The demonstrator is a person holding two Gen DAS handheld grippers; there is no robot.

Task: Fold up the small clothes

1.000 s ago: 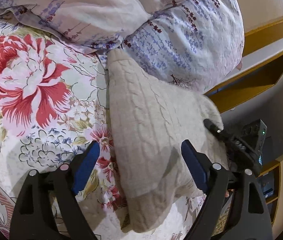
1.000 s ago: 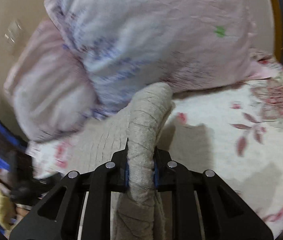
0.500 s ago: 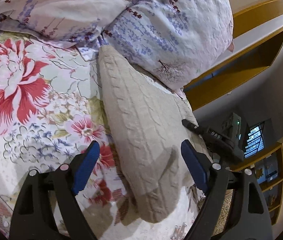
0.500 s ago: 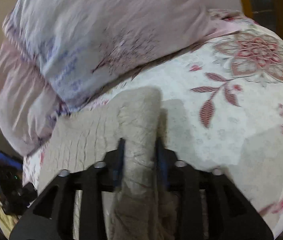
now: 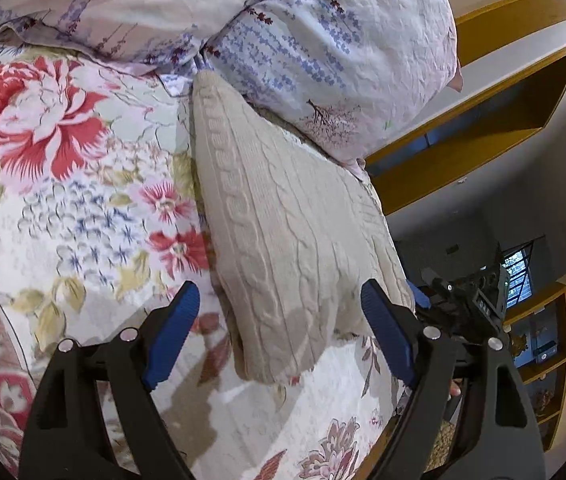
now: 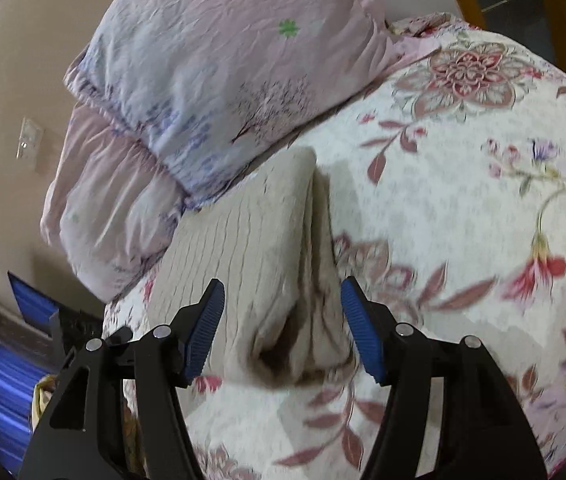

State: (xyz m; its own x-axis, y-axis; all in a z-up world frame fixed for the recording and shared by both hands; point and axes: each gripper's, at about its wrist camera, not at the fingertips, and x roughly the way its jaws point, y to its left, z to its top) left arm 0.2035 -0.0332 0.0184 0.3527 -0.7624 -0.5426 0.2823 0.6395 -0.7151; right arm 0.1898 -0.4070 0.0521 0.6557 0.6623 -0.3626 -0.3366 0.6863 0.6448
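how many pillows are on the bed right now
2: a blue-flowered pillow lies just beyond the beige knit garment, and a pinker pillow beside it. Others may be out of view.

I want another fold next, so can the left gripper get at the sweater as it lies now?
Probably yes: the left gripper is open, the sweater lies flat between its fingers, nothing covering it.

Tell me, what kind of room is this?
Most likely a bedroom. A flowery bedspread covers a bed, two pillows lie at its head, and a knitted sweater lies on top.
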